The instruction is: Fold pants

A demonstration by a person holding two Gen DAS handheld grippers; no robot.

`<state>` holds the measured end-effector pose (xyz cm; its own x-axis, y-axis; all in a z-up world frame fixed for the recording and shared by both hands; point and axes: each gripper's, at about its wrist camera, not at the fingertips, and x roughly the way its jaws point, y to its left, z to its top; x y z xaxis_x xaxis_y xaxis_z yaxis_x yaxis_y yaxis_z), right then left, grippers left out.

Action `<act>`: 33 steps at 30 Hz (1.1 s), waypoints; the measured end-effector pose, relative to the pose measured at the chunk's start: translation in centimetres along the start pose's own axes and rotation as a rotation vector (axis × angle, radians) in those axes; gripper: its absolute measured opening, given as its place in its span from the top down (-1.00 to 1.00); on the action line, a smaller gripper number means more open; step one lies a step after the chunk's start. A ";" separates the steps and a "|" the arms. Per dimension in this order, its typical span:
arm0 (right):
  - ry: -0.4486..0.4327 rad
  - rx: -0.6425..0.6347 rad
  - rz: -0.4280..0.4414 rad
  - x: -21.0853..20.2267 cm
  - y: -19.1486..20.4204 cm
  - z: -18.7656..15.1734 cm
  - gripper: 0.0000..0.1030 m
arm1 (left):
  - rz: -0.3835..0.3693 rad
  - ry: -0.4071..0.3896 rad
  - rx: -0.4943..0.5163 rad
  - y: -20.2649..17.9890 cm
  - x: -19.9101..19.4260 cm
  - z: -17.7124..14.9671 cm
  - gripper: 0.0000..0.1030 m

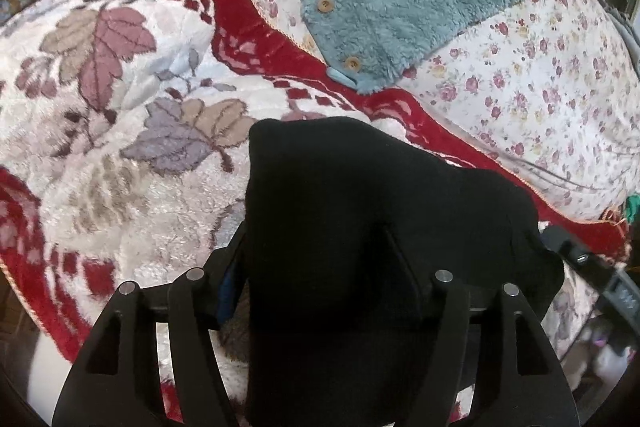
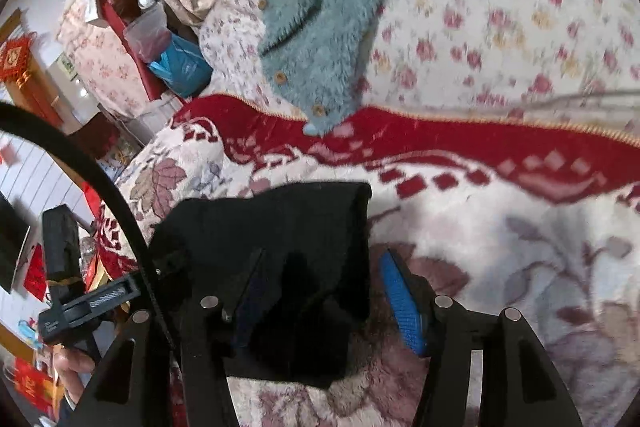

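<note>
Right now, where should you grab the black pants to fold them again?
Probably the far folded edge of the black pants, coming from above along the flat leaf-pattern blanket. That edge lies straight and thick, clear of the fuzzy teal jacket, so the open right gripper could pinch it easily.

Black pants, plain dark knit, folded into a compact thick bundle lying on the red-and-white leaf-pattern plush blanket, squared top edge toward 12 o'clock, near end at 6 o'clock; layers probably doubled, too dark to resolve creases.
</note>
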<state>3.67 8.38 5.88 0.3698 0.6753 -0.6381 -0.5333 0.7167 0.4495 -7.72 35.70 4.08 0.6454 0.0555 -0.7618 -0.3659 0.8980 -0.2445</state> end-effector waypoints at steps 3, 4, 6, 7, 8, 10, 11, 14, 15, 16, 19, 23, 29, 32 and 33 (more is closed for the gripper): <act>-0.031 -0.019 0.001 -1.2 1.0 0.3 -0.09 | 0.041 -0.035 0.023 -0.5 -1.3 -0.1 -0.26; -0.037 -0.031 0.007 -1.6 1.5 0.3 -0.09 | 0.045 -0.050 0.026 -0.7 -1.8 -0.1 -0.26; -0.039 -0.062 0.011 -1.9 2.7 0.2 -0.09 | 0.049 -0.072 0.024 -0.9 -2.8 -0.3 -0.26; -0.040 -0.079 0.012 -2.1 3.3 0.1 -0.09 | 0.052 -0.081 0.026 -1.0 -3.4 -0.5 -0.26; -0.043 -0.092 0.012 -2.2 3.9 0.0 -0.09 | 0.057 -0.088 0.030 -1.2 -3.7 -0.6 -0.26; -0.052 -0.123 0.011 -2.5 5.1 -0.3 -0.09 | 0.077 -0.110 0.050 -1.7 -4.7 -0.9 -0.26; -0.056 -0.138 0.009 -2.7 5.6 -0.5 -0.09 | 0.085 -0.119 0.057 -1.9 -5.2 -1.1 -0.26; -0.077 -0.183 -0.002 -3.4 6.9 -1.1 -0.09 | 0.101 -0.149 0.064 -2.5 -6.6 -1.8 -0.26; -0.088 -0.196 -0.002 -3.7 7.4 -1.3 -0.09 | 0.107 -0.161 0.066 -2.7 -7.1 -2.1 -0.26; -0.093 -0.202 -0.003 -3.9 7.6 -1.6 -0.09 | 0.112 -0.171 0.068 -3.0 -7.5 -2.4 -0.26; -0.103 -0.220 -0.010 -4.5 8.2 -2.0 -0.09 | 0.120 -0.195 0.068 -3.7 -8.8 -3.1 -0.26; -0.117 -0.216 -0.006 -5.3 8.4 -2.6 -0.09 | 0.142 -0.230 0.070 -4.6 -10.2 -3.8 -0.26; -0.126 -0.199 -0.004 -5.9 8.4 -3.1 -0.10 | 0.153 -0.239 0.085 -5.7 -11.2 -4.8 -0.26; -0.122 -0.201 -0.009 -5.9 8.6 -3.1 -0.19 | 0.163 -0.248 0.091 -6.2 -11.4 -5.2 -0.26; -0.118 -0.204 -0.009 -5.9 8.7 -3.1 -0.29 | 0.172 -0.252 0.097 -6.3 -11.5 -5.3 -0.26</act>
<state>-5.49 10.06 11.58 0.4548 0.6937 -0.5585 -0.6682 0.6804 0.3009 -16.42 27.05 11.19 0.7296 0.3060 -0.6116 -0.4265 0.9027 -0.0571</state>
